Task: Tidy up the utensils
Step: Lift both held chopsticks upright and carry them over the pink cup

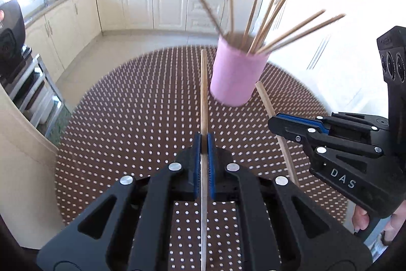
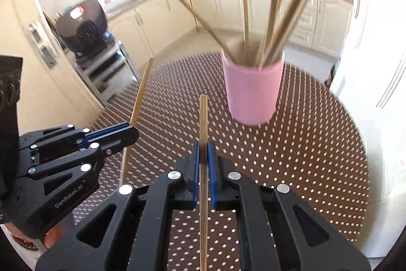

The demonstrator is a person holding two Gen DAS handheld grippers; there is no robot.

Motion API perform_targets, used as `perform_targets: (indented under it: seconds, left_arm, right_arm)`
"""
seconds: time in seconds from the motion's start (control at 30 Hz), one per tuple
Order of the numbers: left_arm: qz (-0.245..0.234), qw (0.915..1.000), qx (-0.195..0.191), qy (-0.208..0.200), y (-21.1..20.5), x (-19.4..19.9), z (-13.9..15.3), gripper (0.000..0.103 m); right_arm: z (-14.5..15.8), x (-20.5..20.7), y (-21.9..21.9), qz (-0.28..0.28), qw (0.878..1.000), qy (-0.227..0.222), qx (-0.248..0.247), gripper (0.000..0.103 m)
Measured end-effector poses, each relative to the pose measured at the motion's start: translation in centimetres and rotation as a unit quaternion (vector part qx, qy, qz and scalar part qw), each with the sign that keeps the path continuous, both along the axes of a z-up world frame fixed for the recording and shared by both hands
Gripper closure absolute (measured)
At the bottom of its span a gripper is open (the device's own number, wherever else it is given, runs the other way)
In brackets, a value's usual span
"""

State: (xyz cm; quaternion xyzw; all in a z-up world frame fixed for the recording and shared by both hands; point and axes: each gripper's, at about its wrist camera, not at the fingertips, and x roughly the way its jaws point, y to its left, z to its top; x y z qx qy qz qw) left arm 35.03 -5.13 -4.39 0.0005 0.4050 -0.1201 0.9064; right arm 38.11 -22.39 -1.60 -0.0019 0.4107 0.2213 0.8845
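Fingers [image 1: 211,164] of the left gripper [image 1: 203,141] are clamped on one wooden chopstick [image 1: 203,93]; the right gripper [image 2: 203,151] pinches another chopstick [image 2: 203,123]. Both sticks point toward the pink holder [image 2: 252,90] standing on the dotted brown bench [image 2: 317,156], near but apart. Lift each tip above the rim, tilt steeply, and release inside, clear of the splayed chopsticks [image 2: 281,24] already there, which look thin, pale and blurred.
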Motion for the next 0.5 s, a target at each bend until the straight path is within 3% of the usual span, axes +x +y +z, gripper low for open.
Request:
perform_targets:
  seconds: [0.23,0.5]
  left_arm:
    - [-0.001,0.9972,-0.013,-0.074,0.2,-4.0,4.3,0.097]
    - [-0.005,0.9924,-0.024,-0.12,0.0,-6.4,6.9,0.097]
  right_arm:
    - [5.0,-3.8,-1.2,-0.004,0.995,-0.098,0.013,0.098]
    - [8.3,-6.6,-1.5,-0.013,0.983,-0.179,0.023,0.098]
